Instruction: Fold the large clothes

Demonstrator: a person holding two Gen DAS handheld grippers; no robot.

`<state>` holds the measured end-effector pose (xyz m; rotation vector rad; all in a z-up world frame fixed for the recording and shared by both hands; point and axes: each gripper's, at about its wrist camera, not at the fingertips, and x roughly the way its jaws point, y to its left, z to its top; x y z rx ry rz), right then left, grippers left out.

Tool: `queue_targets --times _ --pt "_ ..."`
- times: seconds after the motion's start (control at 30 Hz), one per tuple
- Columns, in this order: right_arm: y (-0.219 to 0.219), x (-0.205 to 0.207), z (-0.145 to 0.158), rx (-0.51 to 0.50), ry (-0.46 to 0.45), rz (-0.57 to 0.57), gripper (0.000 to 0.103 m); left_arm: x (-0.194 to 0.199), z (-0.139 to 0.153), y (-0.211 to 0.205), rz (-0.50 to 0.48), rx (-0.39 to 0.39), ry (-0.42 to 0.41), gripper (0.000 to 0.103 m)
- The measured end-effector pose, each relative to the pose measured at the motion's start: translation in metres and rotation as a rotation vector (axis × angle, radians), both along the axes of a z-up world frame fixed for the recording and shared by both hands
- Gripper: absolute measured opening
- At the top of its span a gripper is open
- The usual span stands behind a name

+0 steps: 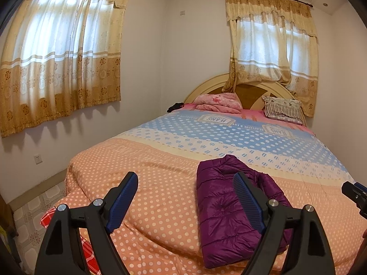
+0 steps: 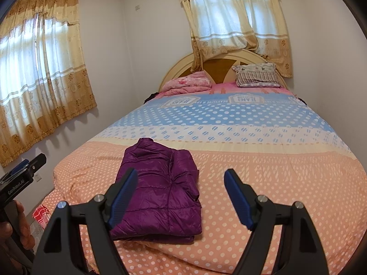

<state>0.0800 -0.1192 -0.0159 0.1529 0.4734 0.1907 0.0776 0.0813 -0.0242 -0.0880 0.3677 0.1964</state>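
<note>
Both your grippers, left gripper and right gripper, hang wide and empty over the bed's foot edge; folded purple puffer jacket lies between them, long axis toward the headboard, neither hand clearly nearer.

a home bedroom: ahead of the tool a wide bed under a dotted quilt, pillow and folded pink blanket against a rounded headboard, gold curtains over two windows, tiled floor lower left.
</note>
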Motion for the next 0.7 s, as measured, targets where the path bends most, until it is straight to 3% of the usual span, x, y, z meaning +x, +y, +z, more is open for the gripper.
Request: queue_targets --times 0.7 --pt "0.0044 -0.0035 -0.0013 0.012 0.01 0.014 0.08 -0.0004 0.0009 -0.0006 -0.002 0.001 0.008 0.085"
